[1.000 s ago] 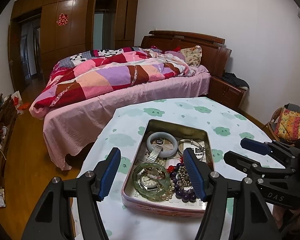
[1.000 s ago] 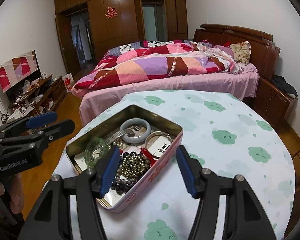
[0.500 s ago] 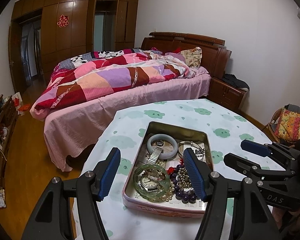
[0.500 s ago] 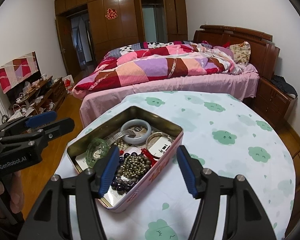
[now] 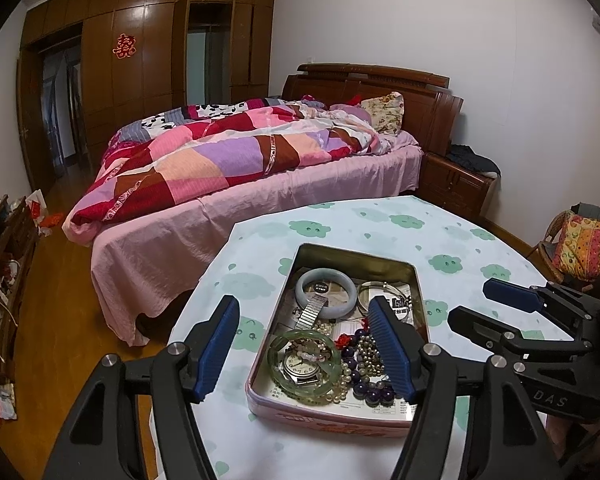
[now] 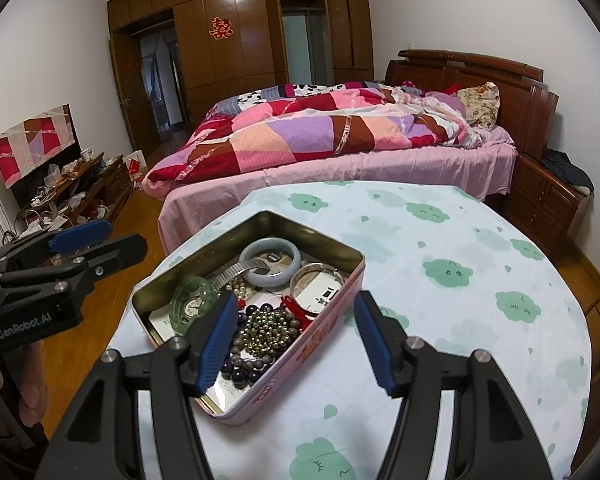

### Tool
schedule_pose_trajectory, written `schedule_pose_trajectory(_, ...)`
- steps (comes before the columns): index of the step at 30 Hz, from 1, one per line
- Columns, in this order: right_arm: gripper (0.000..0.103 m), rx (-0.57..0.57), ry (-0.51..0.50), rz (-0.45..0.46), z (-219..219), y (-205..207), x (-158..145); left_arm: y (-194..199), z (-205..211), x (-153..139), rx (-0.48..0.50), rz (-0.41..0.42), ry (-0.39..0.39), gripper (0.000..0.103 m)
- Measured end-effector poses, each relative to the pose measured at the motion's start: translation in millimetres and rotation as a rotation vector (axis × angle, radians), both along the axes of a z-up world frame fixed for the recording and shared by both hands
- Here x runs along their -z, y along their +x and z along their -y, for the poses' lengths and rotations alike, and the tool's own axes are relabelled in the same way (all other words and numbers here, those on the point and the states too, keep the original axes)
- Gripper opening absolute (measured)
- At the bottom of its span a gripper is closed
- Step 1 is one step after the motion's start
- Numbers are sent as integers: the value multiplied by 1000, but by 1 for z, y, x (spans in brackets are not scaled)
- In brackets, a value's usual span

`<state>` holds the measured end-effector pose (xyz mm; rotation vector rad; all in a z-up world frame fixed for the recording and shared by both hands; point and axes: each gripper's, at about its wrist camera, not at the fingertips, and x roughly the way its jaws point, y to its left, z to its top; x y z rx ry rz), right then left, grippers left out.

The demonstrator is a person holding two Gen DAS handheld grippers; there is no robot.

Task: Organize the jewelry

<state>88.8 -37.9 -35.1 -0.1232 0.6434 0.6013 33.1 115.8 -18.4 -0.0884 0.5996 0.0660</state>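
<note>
Bedroom behind, cloud-print counter [image 5: 384, 220] ahead, where the open tin [image 6: 324, 322] of tangled jewelry sits under both my empty grippers, left gripper [image 5: 306, 350] jaws just widening, right gripper [image 6: 294, 338] jaws apart; I'd take the stiff, slick, breakable green bangle [image 5: 305, 360] across its rim, not the slithery beads [image 6: 266, 328].

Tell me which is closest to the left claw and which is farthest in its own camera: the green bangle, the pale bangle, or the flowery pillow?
1. Green bangle: near end of the tin, between the left claw's fingers.
2. Pale bangle: far end of the tin.
3. Flowery pillow: on the bed by the headboard.
</note>
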Motion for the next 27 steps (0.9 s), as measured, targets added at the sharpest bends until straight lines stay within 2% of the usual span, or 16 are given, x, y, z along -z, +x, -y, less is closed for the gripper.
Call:
schedule_pose_trajectory(13,66,8,2,7,4,1,-2,1,1,1,1,-4,-14,75)
schedule_pose_trajectory(15,66,8,2,7,4,1,-2,2,0,2,-8,-6,-9,84)
schedule_pose_trajectory(17,66,9,3,6,4,1,-2,2,1,2,-14,-2,-7,85)
schedule_pose_trajectory(21,67,9,3,7,4,1,-1,0,2,2,-32,14,21,90)
schedule_pose_trajectory(27,68,14,4,6,6,3,-1,-2,5,2,-38,26,55,90)
